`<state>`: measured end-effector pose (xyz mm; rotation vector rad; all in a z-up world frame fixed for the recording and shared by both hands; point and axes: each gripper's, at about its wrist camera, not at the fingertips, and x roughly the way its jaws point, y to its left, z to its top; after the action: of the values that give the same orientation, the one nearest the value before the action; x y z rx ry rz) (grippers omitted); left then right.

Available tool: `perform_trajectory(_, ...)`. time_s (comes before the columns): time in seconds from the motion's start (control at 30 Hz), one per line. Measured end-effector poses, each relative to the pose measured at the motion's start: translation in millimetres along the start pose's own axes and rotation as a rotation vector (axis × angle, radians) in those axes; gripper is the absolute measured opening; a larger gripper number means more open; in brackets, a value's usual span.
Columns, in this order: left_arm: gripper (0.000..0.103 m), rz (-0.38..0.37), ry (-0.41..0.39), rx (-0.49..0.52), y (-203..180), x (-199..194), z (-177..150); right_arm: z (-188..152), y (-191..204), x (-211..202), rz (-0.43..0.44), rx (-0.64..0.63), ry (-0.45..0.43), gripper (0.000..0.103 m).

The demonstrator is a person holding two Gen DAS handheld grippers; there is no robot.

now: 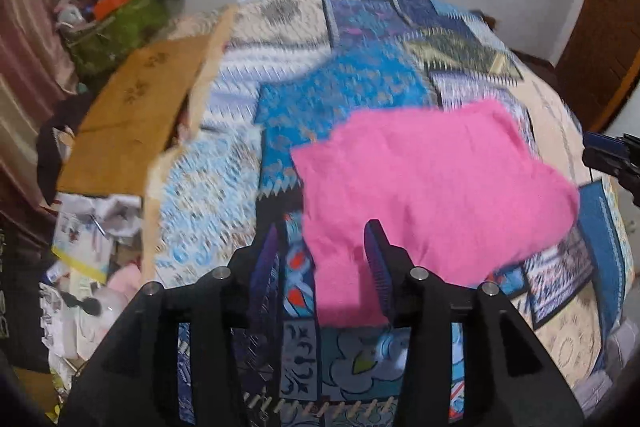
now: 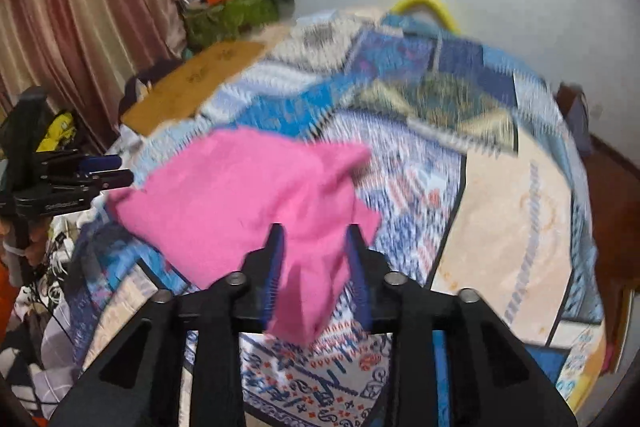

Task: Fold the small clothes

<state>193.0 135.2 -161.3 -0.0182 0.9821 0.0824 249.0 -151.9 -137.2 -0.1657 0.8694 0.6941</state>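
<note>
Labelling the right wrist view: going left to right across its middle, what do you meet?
Left gripper → pink cloth → patchwork quilt → brown wood furniture.

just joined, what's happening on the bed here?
A person is working a pink garment over a patchwork bedspread with a handheld gripper in each hand. A corner of the cloth hangs between the fingers of the left gripper, and another corner hangs between the fingers of the right gripper. Both sets of jaws stand apart, so neither looks clamped. The pictures are blurred; the garment looks bunched, not neatly folded.
</note>
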Motion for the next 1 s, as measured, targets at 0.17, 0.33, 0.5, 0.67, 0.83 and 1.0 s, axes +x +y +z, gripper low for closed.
perform_trajectory(0.17,0.05,-0.105,-0.003,-0.008,-20.1,3.2,16.4,15.6,18.4,8.3,0.07,-0.021,-0.025,0.042)
perform_trajectory(0.33,0.05,-0.14,0.045,0.03,-48.3,29.7,15.2,6.4,30.3,45.9,0.124,-0.02,0.055,0.042)
perform_trajectory(0.5,0.052,-0.088,0.065,0.074,-50.8,43.4,-1.5,-8.8,13.0,64.0,0.135,0.047,0.088,0.052)
perform_trajectory(0.67,0.066,-0.05,0.041,0.037,-26.8,39.8,-10.0,-15.7,-19.4,69.3,0.021,0.116,0.11,0.052)
perform_trajectory(0.83,0.066,-0.017,-0.01,-0.008,-11.6,16.9,-9.3,-17.3,-36.9,50.1,-0.024,0.164,0.082,0.052)
perform_trajectory(1.0,0.066,-0.022,-0.126,-0.057,-7.7,-30.3,-1.6,-3.6,-25.2,-3.0,-0.01,0.15,-0.049,0.052)
